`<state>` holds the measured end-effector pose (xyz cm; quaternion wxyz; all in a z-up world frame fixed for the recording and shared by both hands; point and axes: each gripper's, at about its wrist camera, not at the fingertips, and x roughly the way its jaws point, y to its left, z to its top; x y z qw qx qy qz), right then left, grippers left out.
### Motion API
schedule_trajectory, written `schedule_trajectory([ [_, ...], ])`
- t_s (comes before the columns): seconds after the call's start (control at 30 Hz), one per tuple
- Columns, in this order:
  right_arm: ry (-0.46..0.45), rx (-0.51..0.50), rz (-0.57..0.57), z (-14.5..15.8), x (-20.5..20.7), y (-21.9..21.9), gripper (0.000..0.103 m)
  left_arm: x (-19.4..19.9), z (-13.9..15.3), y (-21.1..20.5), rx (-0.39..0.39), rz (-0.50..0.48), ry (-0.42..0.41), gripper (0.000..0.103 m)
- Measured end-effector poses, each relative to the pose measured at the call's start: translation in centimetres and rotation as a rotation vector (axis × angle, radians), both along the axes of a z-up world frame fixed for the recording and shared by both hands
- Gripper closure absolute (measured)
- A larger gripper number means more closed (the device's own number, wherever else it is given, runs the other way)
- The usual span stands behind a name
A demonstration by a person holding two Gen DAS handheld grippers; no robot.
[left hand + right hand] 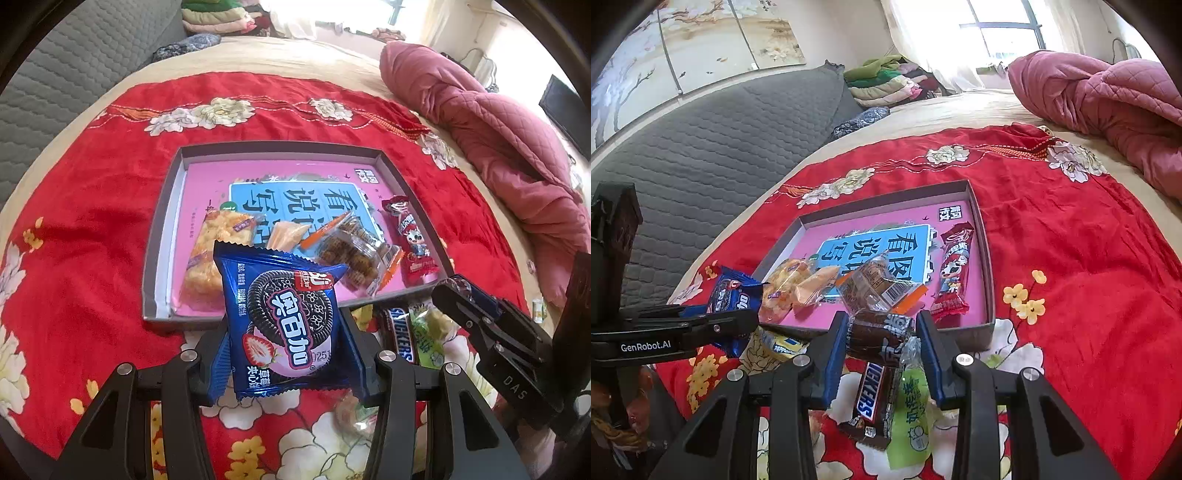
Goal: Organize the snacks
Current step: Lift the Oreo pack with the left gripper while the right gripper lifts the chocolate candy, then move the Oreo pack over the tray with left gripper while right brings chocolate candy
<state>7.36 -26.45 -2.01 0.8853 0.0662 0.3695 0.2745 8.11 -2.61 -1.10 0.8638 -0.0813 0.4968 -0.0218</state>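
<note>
My left gripper [286, 332] is shut on a blue Oreo packet [288, 321] and holds it above the bed, just in front of the grey box lid [155, 236]; it also shows in the right wrist view [735, 295]. The lid holds a yellow cracker pack [218, 254], a clear pack of brown snacks [354, 254] and a red wrapped bar [410, 240]. My right gripper [882, 332] is shut on a dark brown snack pack [879, 332] near the lid's front edge [975, 332]. A Snickers bar [875, 398] and a green packet [912, 413] lie below it.
A red floral blanket [1071, 258] covers the bed. A pink quilt [498, 133] is heaped at the right. A grey padded headboard [720, 147] and folded clothes [886, 77] are at the back. A small wrapped sweet [354, 413] lies under the left gripper.
</note>
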Motion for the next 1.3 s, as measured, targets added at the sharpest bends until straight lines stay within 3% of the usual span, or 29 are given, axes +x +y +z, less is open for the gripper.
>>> schedule_trajectory([
  [1.3,-0.005,0.015,-0.006,-1.2,3.2,0.3,0.066,5.2,-2.4,-2.1,0.001,-0.003,0.029,0.05],
])
